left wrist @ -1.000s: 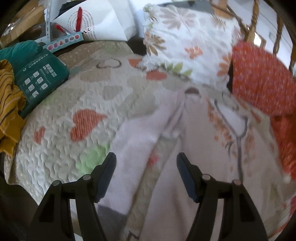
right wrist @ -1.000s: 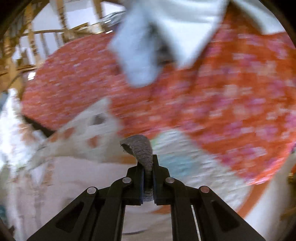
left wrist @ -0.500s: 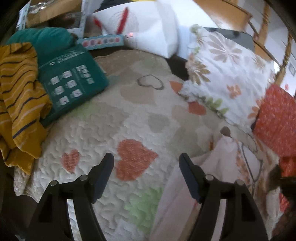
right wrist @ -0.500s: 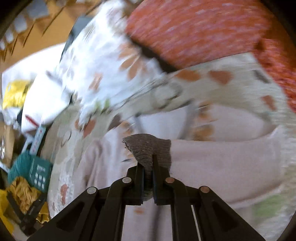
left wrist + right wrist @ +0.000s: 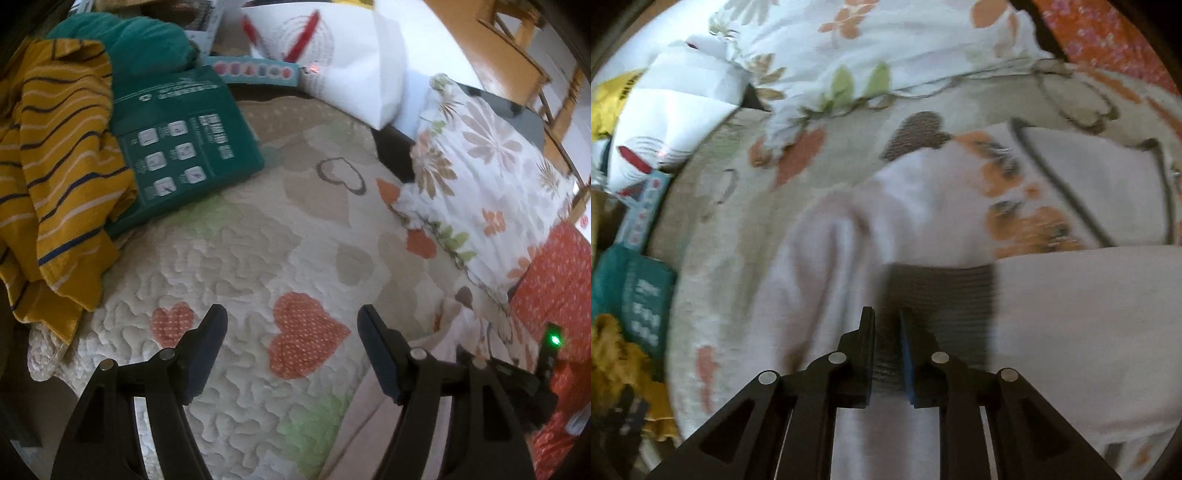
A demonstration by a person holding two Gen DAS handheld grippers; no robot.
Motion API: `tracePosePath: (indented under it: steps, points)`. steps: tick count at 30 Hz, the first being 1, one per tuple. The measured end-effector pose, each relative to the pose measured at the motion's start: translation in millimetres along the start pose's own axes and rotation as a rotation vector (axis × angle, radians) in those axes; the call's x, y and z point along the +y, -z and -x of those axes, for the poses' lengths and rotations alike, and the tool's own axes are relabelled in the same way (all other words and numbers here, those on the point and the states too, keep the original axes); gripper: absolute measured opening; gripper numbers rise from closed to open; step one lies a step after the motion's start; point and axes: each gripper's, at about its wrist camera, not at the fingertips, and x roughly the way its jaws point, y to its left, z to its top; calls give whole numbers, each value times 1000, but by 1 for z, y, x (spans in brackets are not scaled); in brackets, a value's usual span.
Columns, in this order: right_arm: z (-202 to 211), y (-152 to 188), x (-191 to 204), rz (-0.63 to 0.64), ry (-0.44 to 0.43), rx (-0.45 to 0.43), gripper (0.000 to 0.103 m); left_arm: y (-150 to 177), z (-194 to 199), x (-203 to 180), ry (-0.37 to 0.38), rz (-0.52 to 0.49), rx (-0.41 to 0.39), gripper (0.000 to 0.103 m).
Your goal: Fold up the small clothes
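Observation:
A pale pink small garment with orange and grey print lies spread on the quilted heart-pattern bedspread. My right gripper is shut on the garment's grey ribbed cuff and holds it over the garment's body. In the left wrist view the garment's edge shows at the lower right, with the right gripper's body beside it. My left gripper is open and empty above the bare bedspread, left of the garment.
A yellow striped garment and a green package lie at the left of the bed. A floral pillow, a white paper bag and an orange-red cushion stand along the back and right.
My right gripper has carried the grey cuff across over the garment, from the orange cushion side toward the left. My left gripper has swung left, off the garment, over bare quilt.

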Motion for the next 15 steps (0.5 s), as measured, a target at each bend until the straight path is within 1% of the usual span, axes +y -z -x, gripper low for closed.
tracePosePath:
  steps: [2,5,6,7,8,9,10,12,15]
  points:
    - [15,6,17,78,6,-23,29,-3,0,10,-10,34,-1,72]
    - [36,31,42,208,-7,-19,31,-7,2,25,-23,83,-5,72]
    - [41,43,51,255,-17,-10,34,-8,3,28,-28,93,-7,72]
    - [49,61,59,309,-40,8,37,-8,5,33,-34,105,-11,72]
    - [54,77,65,350,-61,28,45,-9,7,36,-40,115,-15,72]
    - [57,95,73,395,-85,52,51,-9,8,40,-46,123,-20,72]
    - [59,118,80,445,-113,80,52,-10,10,43,-52,128,-24,72]
    - [63,152,88,521,-140,116,55,-11,12,48,-63,142,-30,72]
    - [61,202,99,642,-125,126,57,-11,12,57,-62,169,-26,73]
